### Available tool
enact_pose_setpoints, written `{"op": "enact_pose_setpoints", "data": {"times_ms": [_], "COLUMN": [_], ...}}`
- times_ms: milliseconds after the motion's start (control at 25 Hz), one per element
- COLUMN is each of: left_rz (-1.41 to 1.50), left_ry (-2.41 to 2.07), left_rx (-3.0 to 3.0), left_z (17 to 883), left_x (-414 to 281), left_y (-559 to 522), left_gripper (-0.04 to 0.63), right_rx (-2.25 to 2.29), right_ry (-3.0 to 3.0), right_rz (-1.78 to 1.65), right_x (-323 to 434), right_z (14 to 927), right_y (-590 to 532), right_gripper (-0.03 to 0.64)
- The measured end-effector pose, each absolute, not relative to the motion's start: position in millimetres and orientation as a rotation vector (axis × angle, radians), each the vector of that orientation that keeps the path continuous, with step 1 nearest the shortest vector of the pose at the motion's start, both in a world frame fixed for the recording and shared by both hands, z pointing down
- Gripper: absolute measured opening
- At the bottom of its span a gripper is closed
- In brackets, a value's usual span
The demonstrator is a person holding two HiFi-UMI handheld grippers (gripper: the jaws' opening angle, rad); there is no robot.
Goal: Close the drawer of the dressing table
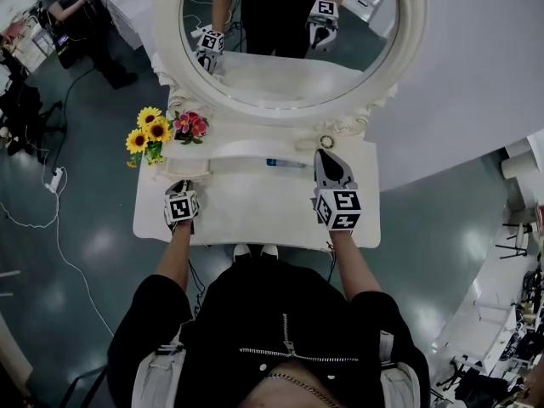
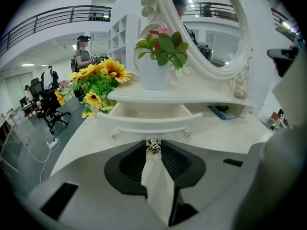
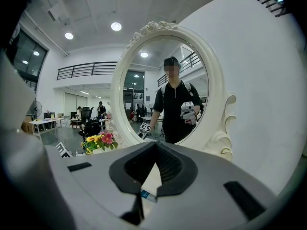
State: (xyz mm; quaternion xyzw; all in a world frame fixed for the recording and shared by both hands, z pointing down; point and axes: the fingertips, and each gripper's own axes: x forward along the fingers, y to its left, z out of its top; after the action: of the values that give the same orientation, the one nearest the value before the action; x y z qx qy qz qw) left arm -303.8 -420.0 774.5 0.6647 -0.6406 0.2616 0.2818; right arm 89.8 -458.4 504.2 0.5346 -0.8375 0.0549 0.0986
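Note:
The white dressing table (image 1: 255,215) has a small drawer (image 2: 144,115) standing pulled out under its left shelf. My left gripper (image 2: 153,147) is shut on the drawer's metal knob (image 2: 153,145), which sits pinched between the two black pads. From the head view the left gripper (image 1: 179,187) covers the drawer front at the table's left side. My right gripper (image 1: 328,156) hovers over the right part of the tabletop, pointing at the mirror base. Its jaws (image 3: 154,146) meet at the tips with nothing between them.
An oval mirror (image 1: 289,41) rises at the back and reflects the person and both grippers. Sunflowers (image 1: 147,134) and a white pot of pink flowers (image 2: 154,71) stand at the left. A blue tube (image 1: 285,163) lies mid-table. Another person (image 2: 82,56) stands far left.

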Motion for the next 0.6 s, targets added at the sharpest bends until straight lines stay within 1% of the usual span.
{"op": "enact_pose_setpoints", "data": {"times_ms": [600], "left_rz": [0.720], "left_ry": [-1.696], "left_rx": [1.784], "left_z": [772.7], "left_x": [-306.8], "left_y": [-439.2], "left_gripper": [0.110], "right_rx": [1.562], "right_ry": [-2.473], "right_rz": [0.167], "right_x": [82.7], "right_z": [506.9], "right_y": [-467.1], "right_gripper": [0.006]}}
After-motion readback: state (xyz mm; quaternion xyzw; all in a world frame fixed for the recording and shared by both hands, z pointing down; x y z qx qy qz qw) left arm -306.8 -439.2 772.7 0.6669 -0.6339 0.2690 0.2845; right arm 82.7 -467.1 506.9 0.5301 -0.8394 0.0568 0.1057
